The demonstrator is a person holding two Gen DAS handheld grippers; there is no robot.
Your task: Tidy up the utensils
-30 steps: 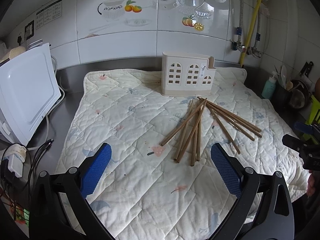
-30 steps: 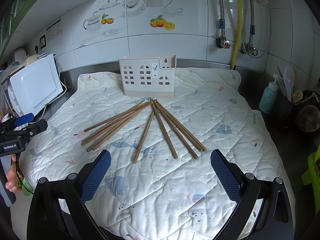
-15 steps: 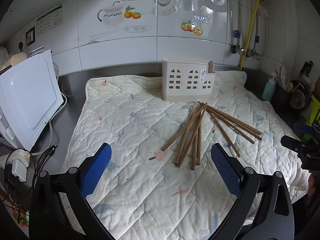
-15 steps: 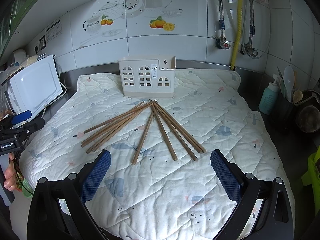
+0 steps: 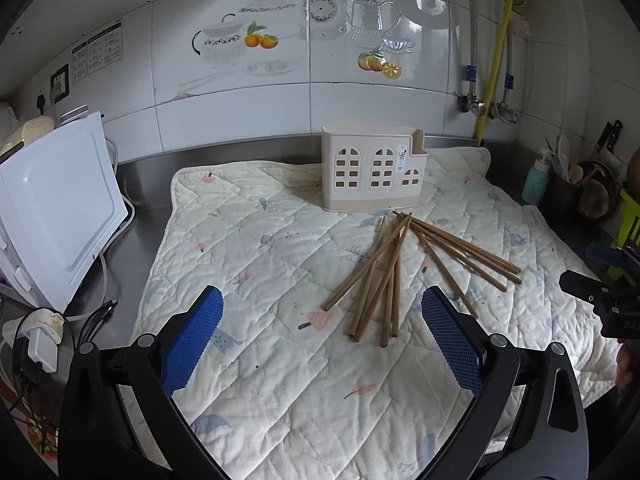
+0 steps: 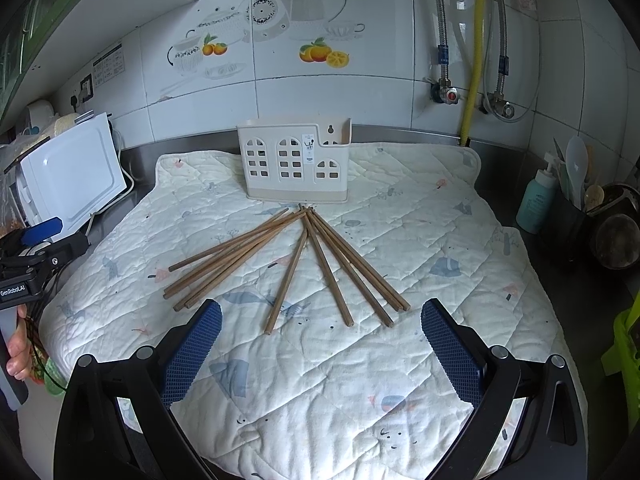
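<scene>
Left claw (image 5: 322, 320) pulled back; chopsticks (image 6: 288, 264) fanned on quilted mat (image 6: 440, 240).

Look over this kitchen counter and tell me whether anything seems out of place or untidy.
The wooden chopsticks lie loose on the quilted mat, fanned out and crossing at their far ends, in front of the cream utensil holder instead of standing in it. The left gripper and right gripper are both open, holding nothing.
</scene>
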